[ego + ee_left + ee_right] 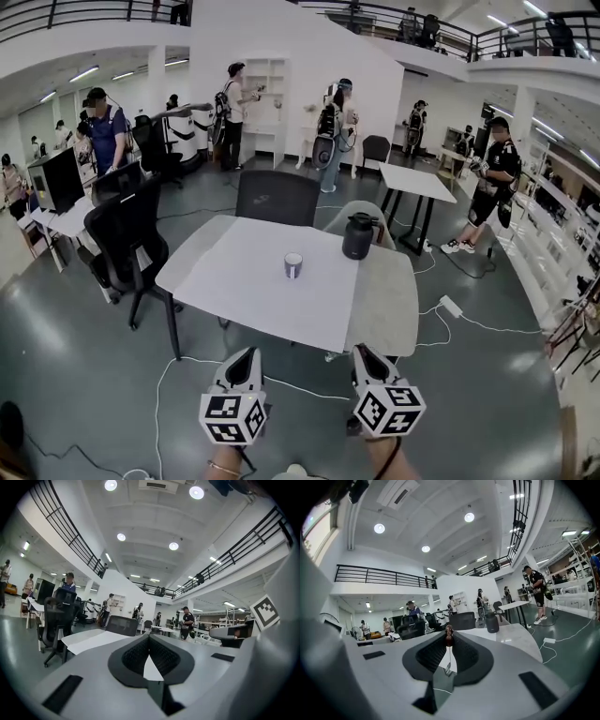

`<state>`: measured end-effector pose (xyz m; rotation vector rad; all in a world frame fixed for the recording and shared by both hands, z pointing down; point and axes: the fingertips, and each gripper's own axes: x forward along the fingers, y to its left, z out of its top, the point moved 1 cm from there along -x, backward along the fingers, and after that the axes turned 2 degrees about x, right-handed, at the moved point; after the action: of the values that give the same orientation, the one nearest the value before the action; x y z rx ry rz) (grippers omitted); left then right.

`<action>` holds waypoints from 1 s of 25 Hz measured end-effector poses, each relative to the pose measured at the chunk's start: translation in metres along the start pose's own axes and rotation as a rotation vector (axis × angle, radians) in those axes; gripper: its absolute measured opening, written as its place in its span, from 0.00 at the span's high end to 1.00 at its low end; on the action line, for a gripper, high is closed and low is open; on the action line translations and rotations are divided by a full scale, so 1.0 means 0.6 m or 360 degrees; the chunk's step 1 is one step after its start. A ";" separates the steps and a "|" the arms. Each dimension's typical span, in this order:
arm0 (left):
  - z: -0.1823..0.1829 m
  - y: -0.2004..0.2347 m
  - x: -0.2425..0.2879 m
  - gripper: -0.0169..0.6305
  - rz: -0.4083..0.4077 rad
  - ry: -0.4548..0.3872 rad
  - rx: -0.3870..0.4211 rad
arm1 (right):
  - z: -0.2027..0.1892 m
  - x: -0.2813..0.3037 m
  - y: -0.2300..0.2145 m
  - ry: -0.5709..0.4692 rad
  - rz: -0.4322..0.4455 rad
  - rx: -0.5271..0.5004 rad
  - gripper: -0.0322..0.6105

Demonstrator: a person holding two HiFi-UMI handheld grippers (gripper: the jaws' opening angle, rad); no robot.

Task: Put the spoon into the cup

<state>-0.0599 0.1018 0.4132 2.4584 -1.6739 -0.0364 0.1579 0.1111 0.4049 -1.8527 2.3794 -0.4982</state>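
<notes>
The right hand-held gripper (367, 356), low in the frame, is clenched on the upright spoon (449, 635), and the cup (293, 265) stands on the table (234, 291) above it, slightly left.

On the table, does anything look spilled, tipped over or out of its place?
Nothing stands out. The cup stands upright on the white sheet, the black jug stands upright near the far edge of the table, and no spill shows. The spoon is pinched in the right gripper.
</notes>
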 end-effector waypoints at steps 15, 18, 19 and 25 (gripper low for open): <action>-0.013 0.025 0.157 0.95 0.0052 0.0059 -0.0007 | 0.012 0.152 -0.091 0.0067 0.0002 0.0079 0.86; -0.016 0.024 0.171 0.95 0.0052 0.0089 -0.0012 | 0.013 0.161 -0.099 0.0087 -0.0009 0.0093 0.86; -0.018 0.026 0.176 0.95 0.0051 0.0098 -0.0015 | 0.012 0.165 -0.100 0.0093 -0.0013 0.0095 0.86; -0.028 0.047 0.226 0.95 0.0033 0.0105 -0.0041 | 0.008 0.206 -0.115 0.0091 -0.0035 0.0110 0.86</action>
<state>-0.0338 -0.0322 0.4438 2.3960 -1.6612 0.0251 0.1906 -0.0228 0.4375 -1.8622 2.3474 -0.6353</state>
